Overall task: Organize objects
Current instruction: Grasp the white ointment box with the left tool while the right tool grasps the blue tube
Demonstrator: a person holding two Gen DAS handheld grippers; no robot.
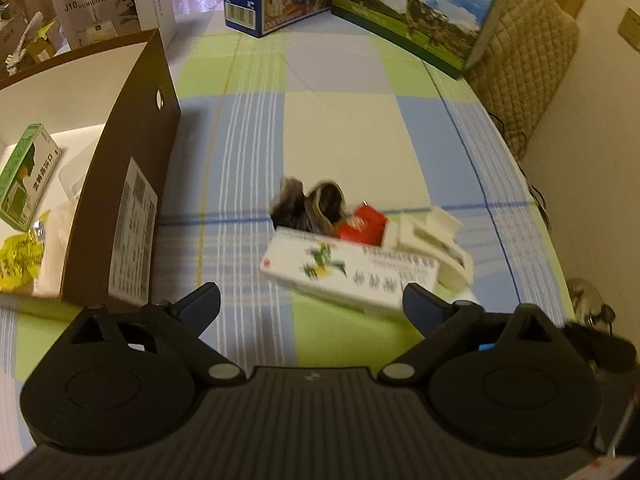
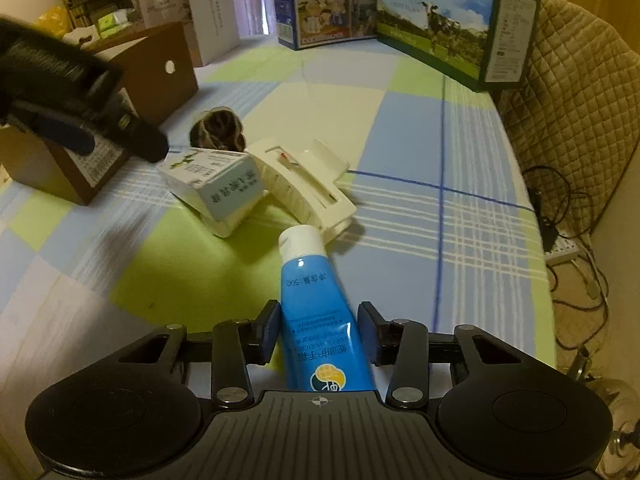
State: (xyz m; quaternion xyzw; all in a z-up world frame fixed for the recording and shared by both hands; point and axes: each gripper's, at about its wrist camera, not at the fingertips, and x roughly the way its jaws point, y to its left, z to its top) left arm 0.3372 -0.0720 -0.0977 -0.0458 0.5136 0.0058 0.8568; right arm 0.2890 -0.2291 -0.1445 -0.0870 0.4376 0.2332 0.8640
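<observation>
In the right wrist view my right gripper (image 2: 319, 330) is shut on a blue tube (image 2: 316, 300) with a white cap, which points away from me over the checked cloth. Beyond the cap lie a white hair claw clip (image 2: 308, 184), a white medicine box (image 2: 216, 184) and a dark scrunchie (image 2: 218, 128). My left gripper (image 1: 312, 304) is open and empty, just short of the medicine box (image 1: 348, 276). Behind that box are the scrunchie (image 1: 312, 204), a red packet (image 1: 362, 226) and the clip (image 1: 436, 240). The left gripper (image 2: 116, 140) also shows at the left of the right wrist view.
An open brown box (image 1: 120, 184) stands at the left, holding a green carton (image 1: 24, 176) and a yellow packet (image 1: 16, 260). Milk cartons (image 2: 440, 24) and a humidifier box (image 1: 96, 4) line the back. A quilted chair (image 2: 572, 80) and floor cables (image 2: 560, 216) are at the right.
</observation>
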